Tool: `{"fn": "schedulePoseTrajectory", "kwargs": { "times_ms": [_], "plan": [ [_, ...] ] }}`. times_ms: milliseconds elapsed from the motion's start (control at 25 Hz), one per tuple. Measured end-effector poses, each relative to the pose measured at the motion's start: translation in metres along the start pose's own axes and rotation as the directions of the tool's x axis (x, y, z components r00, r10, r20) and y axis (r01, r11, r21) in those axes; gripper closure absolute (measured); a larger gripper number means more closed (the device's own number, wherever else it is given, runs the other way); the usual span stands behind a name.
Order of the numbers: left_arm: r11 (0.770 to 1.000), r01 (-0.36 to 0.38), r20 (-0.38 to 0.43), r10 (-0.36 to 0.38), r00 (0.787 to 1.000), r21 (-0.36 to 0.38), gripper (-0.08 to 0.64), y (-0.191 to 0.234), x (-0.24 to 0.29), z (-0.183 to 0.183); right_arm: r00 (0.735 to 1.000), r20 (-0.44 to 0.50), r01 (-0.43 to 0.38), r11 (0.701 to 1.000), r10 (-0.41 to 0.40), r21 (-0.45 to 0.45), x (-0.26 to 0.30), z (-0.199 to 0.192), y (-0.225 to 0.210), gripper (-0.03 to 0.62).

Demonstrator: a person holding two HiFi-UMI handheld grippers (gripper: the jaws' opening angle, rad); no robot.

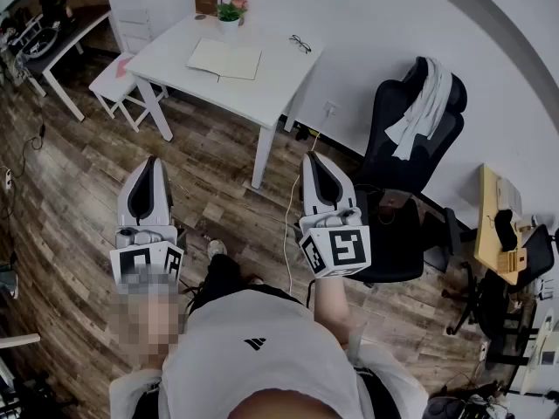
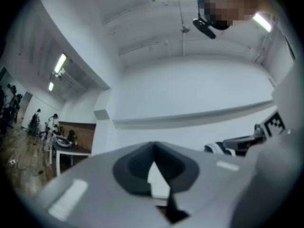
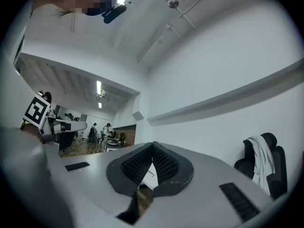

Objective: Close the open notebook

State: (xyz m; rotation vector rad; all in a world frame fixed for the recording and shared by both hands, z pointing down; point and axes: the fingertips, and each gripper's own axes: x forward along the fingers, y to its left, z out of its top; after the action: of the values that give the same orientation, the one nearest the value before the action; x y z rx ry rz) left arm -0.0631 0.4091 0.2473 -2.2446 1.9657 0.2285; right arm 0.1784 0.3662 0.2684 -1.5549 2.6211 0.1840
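The open cream-paged notebook (image 1: 224, 58) lies flat, pages up, near the middle of the white rectangular bench (image 1: 266, 99), beside a small potted plant with a pink flower (image 1: 230, 11) and a pair of dark-framed spectacles (image 1: 300, 44). The person stands well apart from the bench on the wood-plank floor (image 1: 79, 173), so neither tool reaches the notebook. This is judged to be the approach stage, with the cover not yet turned. Both tools are carried side by side, pointing forward towards the bench. The left tongs (image 1: 150, 160) are fully closed, tips meeting, with nothing between them. The right tongs (image 1: 312, 157) are likewise closed tip to tip and empty.
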Motion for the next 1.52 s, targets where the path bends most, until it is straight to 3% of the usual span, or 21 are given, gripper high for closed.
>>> {"fn": "schedulePoseTrajectory", "kwargs": {
  "times_ms": [680,1520],
  "plan": [
    [1.0,0.02,-0.023,-0.02,1.0,-0.022,0.551,0.032,0.044,-0.021,1.0,-0.011,0.011,1.0,-0.011,0.011,0.052,-0.014,0.002,0.598],
    [0.997,0.071,-0.016,-0.072,0.997,-0.025,0.551,0.113,0.169,-0.045,0.999,-0.006,0.038,0.999,-0.038,0.04,0.201,-0.035,0.001,0.597]
  ]
}}
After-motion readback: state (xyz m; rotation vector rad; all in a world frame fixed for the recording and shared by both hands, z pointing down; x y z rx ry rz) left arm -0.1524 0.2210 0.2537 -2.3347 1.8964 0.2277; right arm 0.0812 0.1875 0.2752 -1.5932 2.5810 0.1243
